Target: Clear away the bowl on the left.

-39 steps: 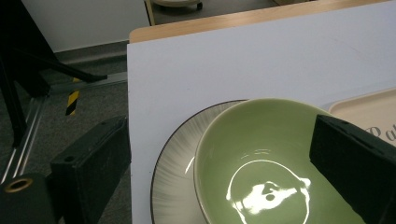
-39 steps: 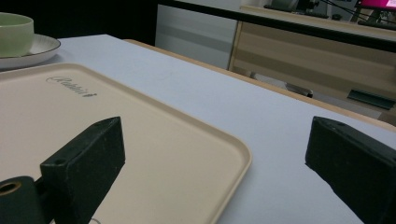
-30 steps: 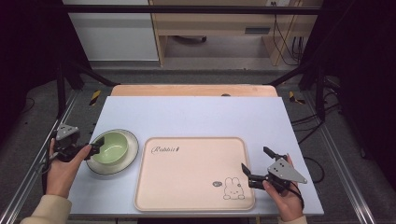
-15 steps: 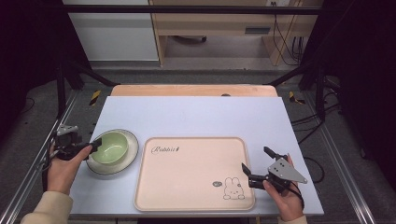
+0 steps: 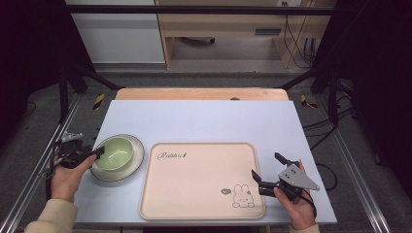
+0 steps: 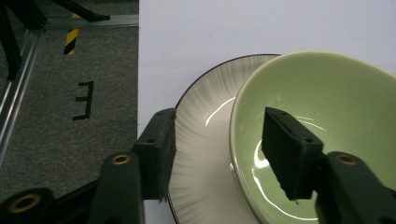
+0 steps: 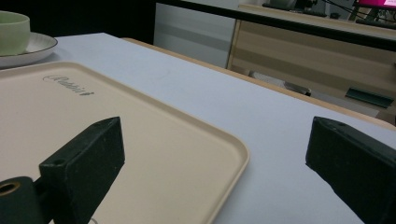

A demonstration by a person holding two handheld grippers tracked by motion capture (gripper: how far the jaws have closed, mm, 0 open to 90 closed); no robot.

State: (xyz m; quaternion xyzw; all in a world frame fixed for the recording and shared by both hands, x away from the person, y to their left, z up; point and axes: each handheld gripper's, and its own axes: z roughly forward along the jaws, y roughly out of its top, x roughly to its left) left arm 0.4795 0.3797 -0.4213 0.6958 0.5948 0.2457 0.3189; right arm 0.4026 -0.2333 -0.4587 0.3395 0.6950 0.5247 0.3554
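A pale green bowl (image 5: 114, 153) (image 6: 327, 93) sits in a white plate with a dark rim (image 5: 137, 150) (image 6: 201, 121) at the table's left. My left gripper (image 5: 94, 154) (image 6: 217, 149) straddles their left side, one jaw just outside the plate's edge, the other inside the bowl. Its jaws have just been closing; a gap still shows between the inner pad and the bowl wall. My right gripper (image 5: 265, 165) (image 7: 215, 144) stands open over the right edge of the beige rabbit tray (image 5: 194, 194) (image 7: 140, 121), with nothing between its jaws.
The tray lies at the front middle of the pale blue table top (image 5: 204, 121). In the right gripper view the bowl (image 7: 11, 30) and plate (image 7: 37, 46) stand far off at the upper left. Dark metal frame rails (image 5: 29, 184) run along both sides.
The left gripper's jaws have narrowed around the plate edge and the bowl rim, and the hand has shifted slightly. The right gripper has not moved.
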